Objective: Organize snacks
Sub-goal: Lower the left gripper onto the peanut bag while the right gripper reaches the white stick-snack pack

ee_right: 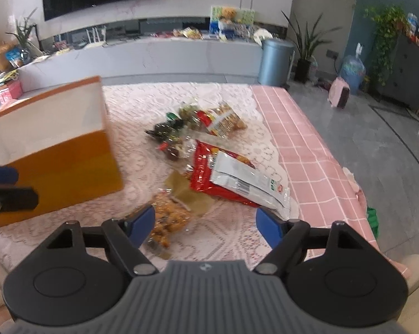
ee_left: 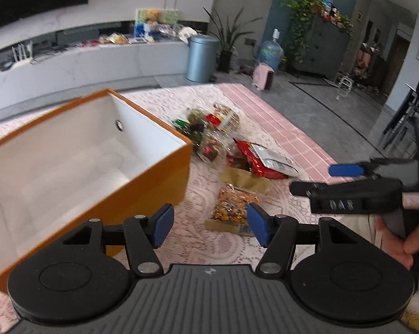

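An orange box (ee_left: pixel 165 178) with a white inside stands open at the table's left, also in the right wrist view as the orange box (ee_right: pixel 70 164). Snack packets lie in a loose pile to its right: a red packet (ee_left: pixel 260 160) (ee_right: pixel 223 175), dark small packets (ee_left: pixel 198 130) (ee_right: pixel 173 136), and a bag of orange-brown snacks (ee_left: pixel 231 206) (ee_right: pixel 169 218). My left gripper (ee_left: pixel 209 224) is open over the lace cloth, just short of that bag. My right gripper (ee_right: pixel 206 224) is open too, the bag beside its left pad (ee_right: pixel 141 224). Nothing is held.
The table has a white lace cloth (ee_right: pixel 159 105) over a pink checked cloth (ee_right: pixel 301 144), whose right edge drops to the grey floor. A hand (ee_left: pixel 404 239) holds the right gripper's handle. Behind stand a long white bench (ee_right: pixel 153 55), a metal bin (ee_right: pixel 276 61) and plants.
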### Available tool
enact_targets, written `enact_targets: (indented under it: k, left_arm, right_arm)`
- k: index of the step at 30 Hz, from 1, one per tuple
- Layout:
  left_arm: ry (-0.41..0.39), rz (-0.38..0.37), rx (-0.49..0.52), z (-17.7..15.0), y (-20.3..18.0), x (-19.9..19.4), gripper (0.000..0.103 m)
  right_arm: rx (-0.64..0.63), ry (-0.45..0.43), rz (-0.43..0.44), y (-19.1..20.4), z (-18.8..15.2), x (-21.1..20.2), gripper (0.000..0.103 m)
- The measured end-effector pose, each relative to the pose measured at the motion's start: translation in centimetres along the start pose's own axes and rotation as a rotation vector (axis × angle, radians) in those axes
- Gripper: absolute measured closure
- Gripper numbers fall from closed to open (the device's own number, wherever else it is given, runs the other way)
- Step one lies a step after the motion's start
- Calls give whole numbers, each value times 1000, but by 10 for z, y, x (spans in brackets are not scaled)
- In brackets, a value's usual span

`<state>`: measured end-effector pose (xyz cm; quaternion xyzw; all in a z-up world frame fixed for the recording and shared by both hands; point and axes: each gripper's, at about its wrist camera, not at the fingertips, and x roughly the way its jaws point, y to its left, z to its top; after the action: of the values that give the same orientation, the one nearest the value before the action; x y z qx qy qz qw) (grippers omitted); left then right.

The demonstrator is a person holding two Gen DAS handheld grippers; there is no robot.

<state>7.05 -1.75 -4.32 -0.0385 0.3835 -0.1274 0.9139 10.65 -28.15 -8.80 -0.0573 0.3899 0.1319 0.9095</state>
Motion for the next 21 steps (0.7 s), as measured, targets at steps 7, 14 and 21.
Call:
enact_targets:
  k: [7,14,21]
  left_arm:
    - [67,-59,-42,-5,3,35,32]
    - [115,-95,-34,1,1,71,31]
    - [156,-97,35,8,-13,116,29]
  right_arm:
    - [-10,47,-33,-15,5,39,26]
    - [75,89,7,-25,5,67,35]
    - [214,121,33,-45,6,83,39]
